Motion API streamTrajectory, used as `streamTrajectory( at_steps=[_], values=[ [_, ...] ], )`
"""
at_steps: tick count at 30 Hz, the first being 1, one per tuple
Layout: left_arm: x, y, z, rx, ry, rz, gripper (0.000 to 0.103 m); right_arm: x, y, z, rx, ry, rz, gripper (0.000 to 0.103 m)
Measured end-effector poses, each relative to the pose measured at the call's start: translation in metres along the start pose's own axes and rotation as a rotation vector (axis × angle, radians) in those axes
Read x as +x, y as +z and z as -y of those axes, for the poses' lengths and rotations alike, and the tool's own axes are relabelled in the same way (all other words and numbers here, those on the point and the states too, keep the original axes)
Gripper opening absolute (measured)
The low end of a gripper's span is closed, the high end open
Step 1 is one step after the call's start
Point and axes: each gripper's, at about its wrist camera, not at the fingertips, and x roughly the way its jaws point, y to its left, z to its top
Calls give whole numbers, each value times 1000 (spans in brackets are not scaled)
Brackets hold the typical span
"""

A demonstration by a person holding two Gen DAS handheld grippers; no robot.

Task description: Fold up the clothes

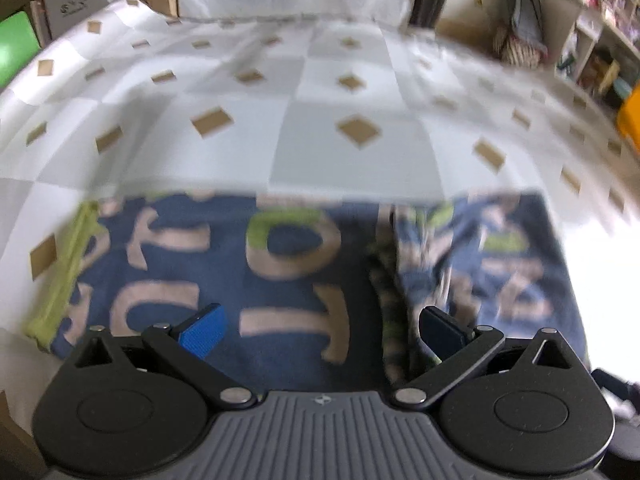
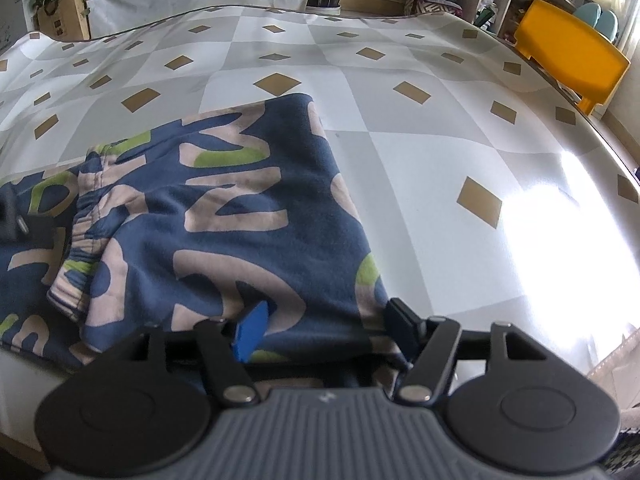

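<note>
**Both grippers over folded garment at near table edge**

Nearest the lenses, left wrist view: left gripper (image 1: 322,330) hangs above the cloth with its jaws spread wide, blue pad on one side, dark pad on the other, nothing between them. View is motion-blurred.

Right wrist view: right gripper (image 2: 326,324) sits low at the garment's near right corner. Jaws stand apart; a bunched edge of fabric lies between the blue pad and the dark pad. Pads do not appear to press on it, though the cloth hides part of the gap.

Navy-blue fleece garment with large beige letters and lime-green patches (image 2: 224,216) lies folded flat at the near edge of the table, its right side overlapping the left, with a gathered beige-and-blue waistband (image 2: 82,240) showing at the fold. A lime-green trim (image 1: 64,276) runs along its left edge.

Beyond it: white-and-grey checked glossy tablecloth with tan diamonds (image 2: 400,148), bare, strong glare at right. Farther off, an orange plastic chair back (image 2: 568,56) by the far right corner and shelving along the wall (image 1: 600,40).
</note>
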Motion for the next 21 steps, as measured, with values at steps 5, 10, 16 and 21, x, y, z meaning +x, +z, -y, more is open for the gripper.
streamTrajectory(
  at_steps=[5,10,16,21],
  values=[
    [2,4,-1,-27,-85,-53,103,1,0,0,14,-4,-1,66],
    [16,-7,12,25,-100,-122,103,2,0,1,19,-4,-1,68],
    [27,-17,8,52,-16,-142,103,2,0,1,27,-7,-2,70],
    [29,-22,-2,32,15,-139,103,3,0,3,29,-11,-4,71]
  ],
)
